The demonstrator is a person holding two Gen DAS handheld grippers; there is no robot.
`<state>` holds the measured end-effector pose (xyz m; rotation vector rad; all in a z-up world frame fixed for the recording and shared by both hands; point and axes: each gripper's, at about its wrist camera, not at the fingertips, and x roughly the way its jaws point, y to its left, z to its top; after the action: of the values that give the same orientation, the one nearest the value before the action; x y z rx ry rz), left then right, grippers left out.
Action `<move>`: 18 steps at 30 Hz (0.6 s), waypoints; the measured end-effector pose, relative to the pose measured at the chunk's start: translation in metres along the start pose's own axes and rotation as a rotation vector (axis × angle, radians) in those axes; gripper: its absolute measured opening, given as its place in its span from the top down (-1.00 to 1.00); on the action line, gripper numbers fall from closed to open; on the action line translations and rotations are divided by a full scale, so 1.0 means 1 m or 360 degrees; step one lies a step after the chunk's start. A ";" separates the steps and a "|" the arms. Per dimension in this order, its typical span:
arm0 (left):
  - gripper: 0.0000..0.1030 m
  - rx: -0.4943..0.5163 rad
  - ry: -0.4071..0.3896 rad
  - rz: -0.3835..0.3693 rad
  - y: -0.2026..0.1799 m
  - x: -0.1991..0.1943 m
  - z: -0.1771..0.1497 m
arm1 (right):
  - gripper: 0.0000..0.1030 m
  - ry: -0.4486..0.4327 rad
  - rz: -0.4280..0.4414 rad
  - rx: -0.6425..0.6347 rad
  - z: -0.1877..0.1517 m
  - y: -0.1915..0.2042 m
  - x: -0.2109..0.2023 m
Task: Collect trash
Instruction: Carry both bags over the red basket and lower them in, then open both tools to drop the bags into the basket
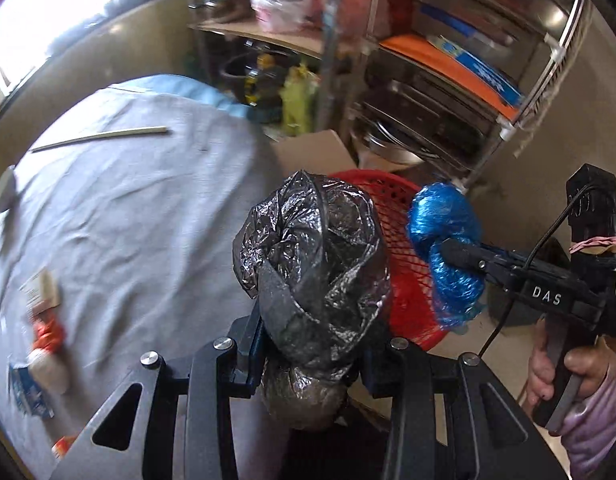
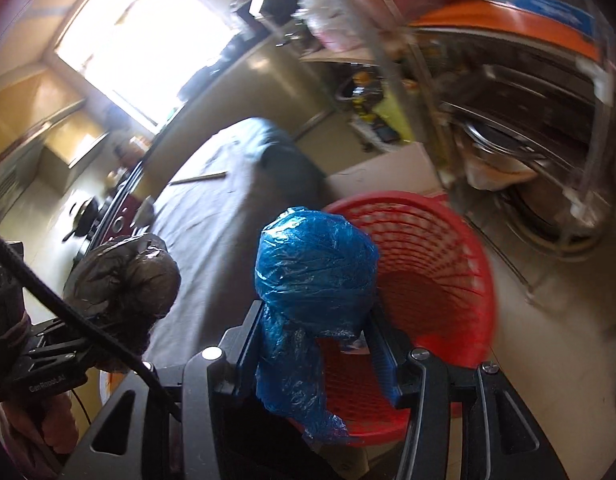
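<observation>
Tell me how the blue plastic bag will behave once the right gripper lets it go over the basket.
The blue plastic bag looks crinkled and thin, so probably light and floppy. Its loose tail hangs limp, so it may snag the right gripper. It should land softly in the red basket.

Both wrist views look close; sharing the red basket (image 1: 404, 264) (image 2: 440, 264)

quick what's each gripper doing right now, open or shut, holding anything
Left gripper: shut on the black plastic bag.
Right gripper: shut on the blue plastic bag, close to the red basket.
</observation>
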<state>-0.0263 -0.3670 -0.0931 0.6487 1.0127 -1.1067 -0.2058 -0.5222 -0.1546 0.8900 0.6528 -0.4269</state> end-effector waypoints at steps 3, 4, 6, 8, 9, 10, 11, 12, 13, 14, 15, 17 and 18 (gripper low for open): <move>0.21 0.0023 0.0058 -0.0050 -0.014 0.017 0.007 | -0.03 0.0014 -0.0020 0.0054 -0.002 -0.012 0.003; 0.18 0.0031 0.0075 -0.0061 -0.017 0.023 0.010 | -0.03 0.0021 -0.0026 0.0069 -0.003 -0.014 0.004; -0.03 0.0033 0.0097 -0.0046 -0.023 0.030 0.012 | -0.10 0.0041 -0.0026 0.0109 -0.005 -0.019 0.005; -0.17 0.0027 0.0083 -0.0034 -0.022 0.029 0.010 | -0.13 0.0067 -0.0020 0.0133 -0.006 -0.021 0.007; -0.17 0.0030 0.0075 -0.0037 -0.021 0.027 0.009 | -0.14 0.0070 -0.0012 0.0138 -0.006 -0.021 0.008; -0.17 0.0033 0.0074 -0.0034 -0.020 0.025 0.008 | -0.15 0.0067 -0.0003 0.0138 -0.005 -0.020 0.007; -0.17 0.0033 0.0065 -0.0021 -0.018 0.021 0.006 | -0.16 0.0059 -0.0004 0.0133 -0.006 -0.020 0.008; -0.17 0.0029 0.0055 -0.0011 -0.015 0.017 0.004 | -0.16 0.0047 -0.0006 0.0123 -0.005 -0.018 0.006; -0.17 0.0020 0.0039 -0.0003 -0.012 0.013 0.003 | -0.16 0.0036 -0.0009 0.0114 -0.004 -0.016 0.006; -0.17 0.0011 0.0025 0.0002 -0.008 0.009 0.000 | -0.16 0.0021 -0.0008 0.0100 -0.004 -0.014 0.004; -0.17 -0.0002 0.0015 0.0016 -0.001 0.001 -0.006 | -0.16 0.0012 -0.0004 0.0091 -0.003 -0.011 0.003; -0.17 -0.0022 -0.0005 0.0054 0.009 -0.009 -0.016 | -0.16 -0.0001 0.0007 0.0067 -0.002 -0.005 0.001; -0.17 -0.0034 -0.0014 0.0077 0.013 -0.015 -0.021 | -0.16 -0.0004 0.0009 0.0055 -0.002 -0.002 0.001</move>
<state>-0.0223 -0.3385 -0.0892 0.6472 0.9952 -1.0544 -0.2072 -0.5213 -0.1570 0.9238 0.6420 -0.4357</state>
